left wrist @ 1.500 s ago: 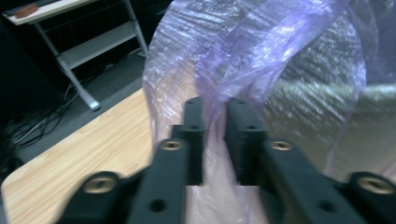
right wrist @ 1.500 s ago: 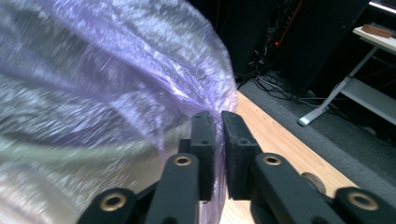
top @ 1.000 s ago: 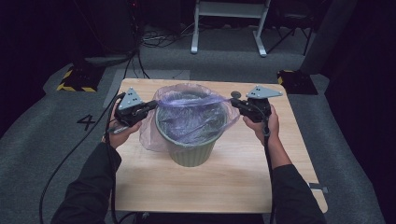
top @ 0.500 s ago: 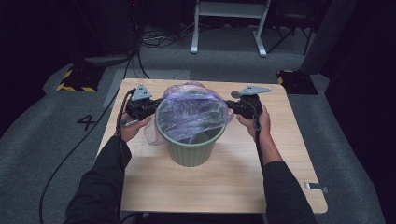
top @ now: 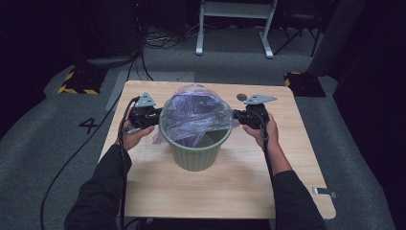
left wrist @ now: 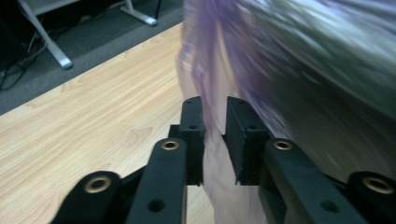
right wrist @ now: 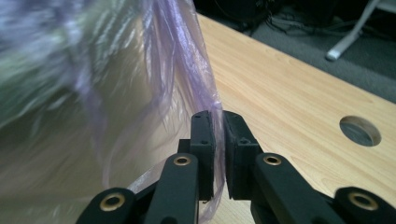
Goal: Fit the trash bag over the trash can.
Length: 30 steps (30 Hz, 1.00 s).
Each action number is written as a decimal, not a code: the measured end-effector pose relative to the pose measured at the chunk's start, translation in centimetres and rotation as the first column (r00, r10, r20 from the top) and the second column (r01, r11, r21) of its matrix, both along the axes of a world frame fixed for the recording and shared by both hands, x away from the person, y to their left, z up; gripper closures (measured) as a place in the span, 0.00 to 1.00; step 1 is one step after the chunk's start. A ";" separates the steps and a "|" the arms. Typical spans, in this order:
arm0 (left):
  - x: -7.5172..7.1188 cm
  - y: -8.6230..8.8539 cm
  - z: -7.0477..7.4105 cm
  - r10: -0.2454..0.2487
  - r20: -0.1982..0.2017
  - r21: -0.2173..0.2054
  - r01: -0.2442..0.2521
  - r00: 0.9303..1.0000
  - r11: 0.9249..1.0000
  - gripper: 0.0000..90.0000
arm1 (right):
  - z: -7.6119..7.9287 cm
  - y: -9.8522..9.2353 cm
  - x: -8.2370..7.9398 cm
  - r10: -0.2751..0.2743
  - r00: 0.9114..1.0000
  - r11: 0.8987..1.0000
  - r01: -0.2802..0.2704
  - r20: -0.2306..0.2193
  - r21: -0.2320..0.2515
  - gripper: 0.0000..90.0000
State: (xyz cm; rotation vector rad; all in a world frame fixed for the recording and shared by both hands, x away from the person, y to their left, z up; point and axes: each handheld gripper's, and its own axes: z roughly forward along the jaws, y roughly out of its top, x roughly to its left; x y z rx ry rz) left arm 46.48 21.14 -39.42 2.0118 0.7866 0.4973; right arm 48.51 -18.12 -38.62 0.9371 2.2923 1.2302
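High view: green bin stands near the middle of the wooden desk, slightly toward 12 o'clock. Thin purple bag is stretched over the bin's mouth, film domed above the rim, loose folds hanging down the outside at 9 o'clock.

Left gripper sits at the bin's 9 o'clock, right gripper at its 3 o'clock, both level with the rim, each in a hand.

Left gripper view: fingers narrowly parted, having just been opening; a strip of bag film hangs in the gap, and the pads no longer look pressed on it. Bin wall blurred just beyond.

Right gripper view: fingers nearly together, also just easing apart, bag edge still pinched between the pads.

Outward: round hole in the desk at about 1 o'clock of the bin. Grey carpet floor around the desk, cables trailing off at 9 o'clock.
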 end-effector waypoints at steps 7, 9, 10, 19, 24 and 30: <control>-2.8 1.9 -0.9 0.002 0.008 0.035 -0.002 1.000 0.999 0.63 | 0.2 -1.5 -1.2 0.010 0.999 1.000 -0.010 0.037 0.001 0.89; -4.0 2.5 -0.6 -0.014 0.042 0.016 0.014 0.999 1.000 0.61 | 0.4 -1.6 -1.7 0.004 0.998 1.000 -0.004 0.057 0.004 0.80; -4.6 2.7 -0.4 -0.019 0.057 0.011 0.019 0.998 1.000 0.59 | 0.5 -1.8 -2.0 0.002 0.998 1.000 -0.002 0.066 0.008 0.78; -9.1 3.5 1.4 -0.127 0.091 0.005 0.127 0.988 0.992 0.38 | 3.4 -3.2 -4.9 0.019 0.980 0.999 -0.025 0.197 0.030 0.61; -11.1 2.9 1.5 -0.177 0.100 0.007 0.178 0.979 0.984 0.23 | 4.3 -3.1 -6.7 0.164 0.961 0.985 -0.174 0.221 0.024 0.45; -11.7 1.4 1.2 -0.221 0.105 0.035 0.219 0.969 0.975 0.26 | 3.7 -2.2 -8.2 0.298 0.930 0.955 -0.289 0.217 -0.072 0.32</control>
